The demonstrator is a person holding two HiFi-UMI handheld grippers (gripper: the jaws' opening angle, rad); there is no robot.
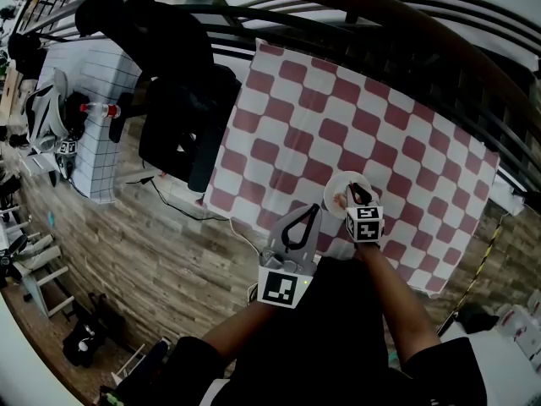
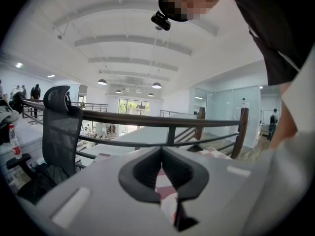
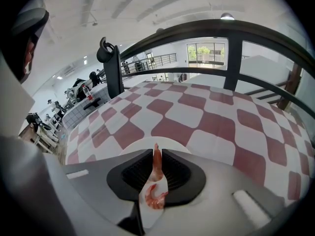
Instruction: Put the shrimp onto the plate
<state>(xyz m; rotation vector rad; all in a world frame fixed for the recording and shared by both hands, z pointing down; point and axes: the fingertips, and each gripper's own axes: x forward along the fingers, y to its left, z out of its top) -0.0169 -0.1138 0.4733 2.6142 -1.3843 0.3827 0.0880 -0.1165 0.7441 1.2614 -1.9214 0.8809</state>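
Note:
A small white plate [image 1: 336,190] sits near the front edge of the table with the red-and-white checked cloth [image 1: 338,117]. My right gripper [image 1: 354,189] hangs over the plate, shut on a pink shrimp [image 3: 157,162] held upright between its jaws [image 3: 156,154]. Below it a second, curled shrimp [image 3: 155,197] lies on the plate [image 3: 132,146], which also shows faintly in the head view [image 1: 341,200]. My left gripper [image 1: 314,210] is shut and holds nothing, left of the plate at the table's front edge. Its jaws [image 2: 161,150] point towards a railing.
A black office chair [image 1: 182,100] stands at the table's left end. A dark metal railing [image 1: 380,24] runs behind the table. Farther left, a table with a grid cloth [image 1: 97,134] carries a bottle [image 1: 99,108]. Wood floor [image 1: 161,252] lies in front.

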